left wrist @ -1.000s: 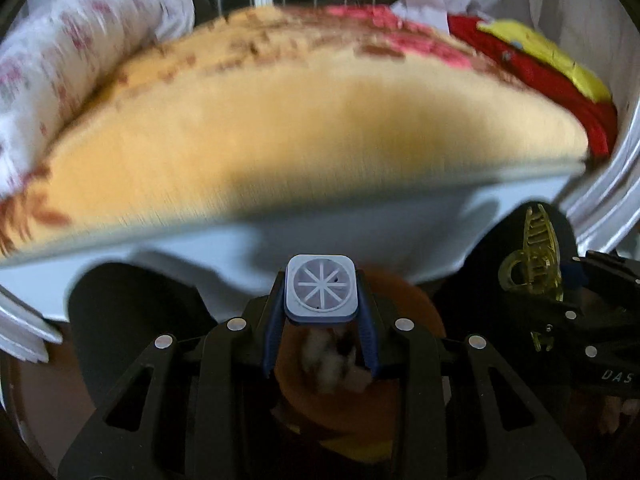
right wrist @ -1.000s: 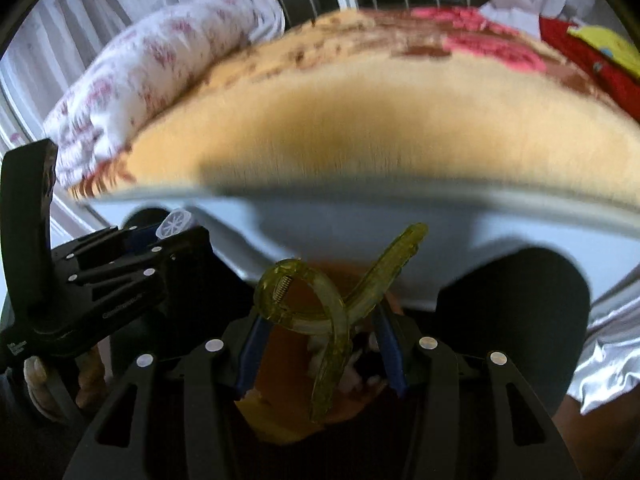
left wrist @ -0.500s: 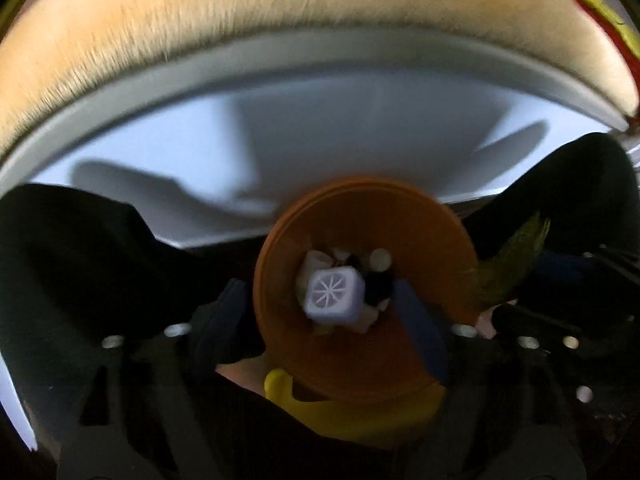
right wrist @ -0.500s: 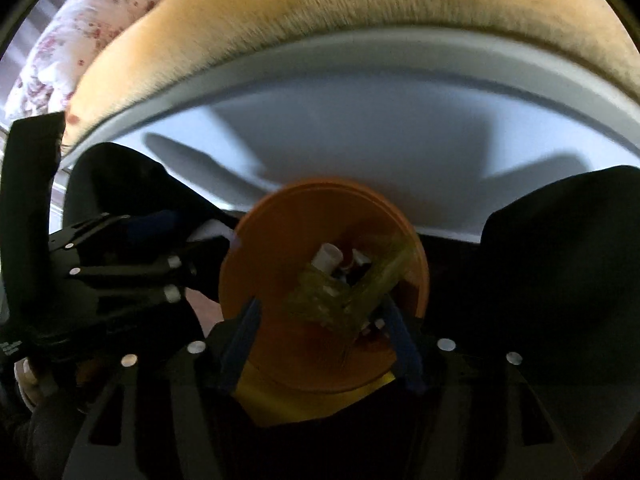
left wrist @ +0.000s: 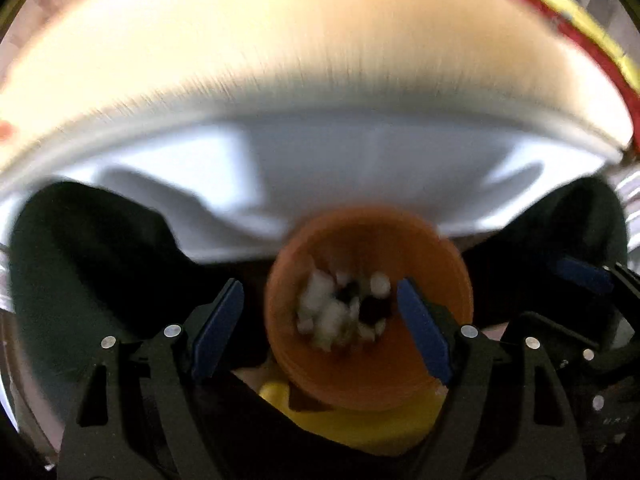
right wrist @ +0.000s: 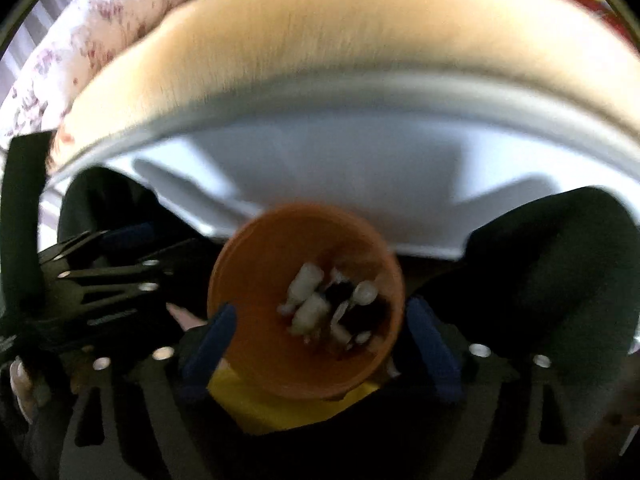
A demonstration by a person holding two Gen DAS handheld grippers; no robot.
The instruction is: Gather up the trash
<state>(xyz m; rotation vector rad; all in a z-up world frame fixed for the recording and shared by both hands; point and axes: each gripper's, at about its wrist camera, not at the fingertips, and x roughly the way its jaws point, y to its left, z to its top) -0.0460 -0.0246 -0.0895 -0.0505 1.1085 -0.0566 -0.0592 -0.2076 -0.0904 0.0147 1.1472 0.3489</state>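
Tan plush bedcover (left wrist: 304, 60) spans the background above a white ledge (left wrist: 360, 168); below, the round orange plastic bin (right wrist: 256, 320) holds pale trash scraps (right wrist: 312, 308), left gripper (left wrist: 320, 320) spread empty, right gripper (right wrist: 320, 332) jaws opening, empty

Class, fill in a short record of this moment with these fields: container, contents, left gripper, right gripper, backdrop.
container: orange bin, seen from above, open top
contents: blurred white and dark scraps at the bottom
left gripper: open above the bin, nothing between its fingers
right gripper: over the bin, fingers opening, nothing held
backdrop: white bed frame under a tan blanket
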